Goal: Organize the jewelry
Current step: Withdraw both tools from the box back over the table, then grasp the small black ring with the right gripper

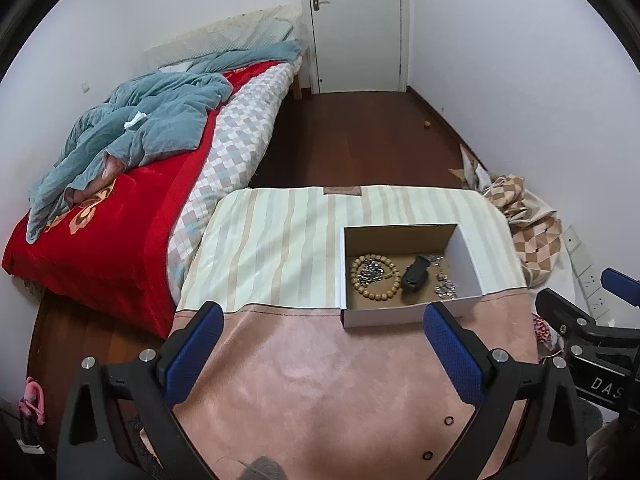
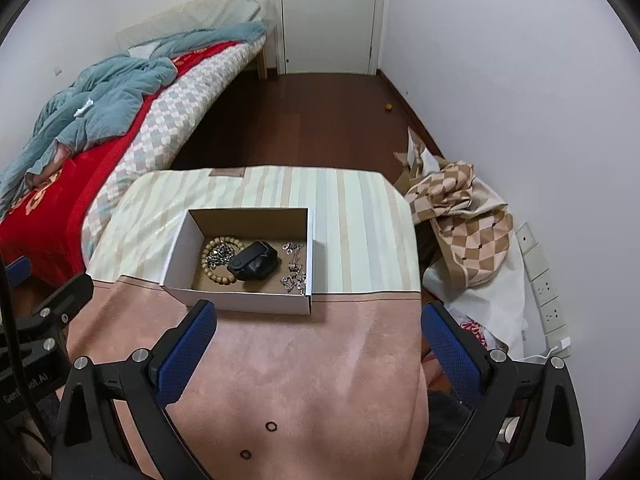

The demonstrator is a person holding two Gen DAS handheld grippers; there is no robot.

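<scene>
A white cardboard box (image 1: 467, 254) (image 2: 236, 302) stands on the cloth-covered table. In it lie a wooden bead bracelet (image 1: 394, 291) (image 2: 220, 278), a silver chain (image 1: 370, 271) (image 2: 222, 255), a black watch (image 1: 415, 274) (image 2: 254, 266) and small silver pieces (image 1: 445, 289) (image 2: 295, 276). Two small dark rings (image 1: 449, 421) (image 2: 271, 426) lie on the pink cloth nearer to me, the second (image 1: 427, 456) (image 2: 245, 455) closest. My left gripper (image 1: 322, 320) is open and empty before the box. My right gripper (image 2: 318, 316) is open and empty, also before the box.
The table has a pink cloth (image 1: 312, 380) near me and a striped cloth (image 1: 272, 240) beyond. A bed (image 1: 120, 216) with red and blue blankets is at the left. Checked fabric (image 2: 468, 220) and wall sockets (image 2: 548, 292) lie at the right. A door (image 2: 328, 12) is at the back.
</scene>
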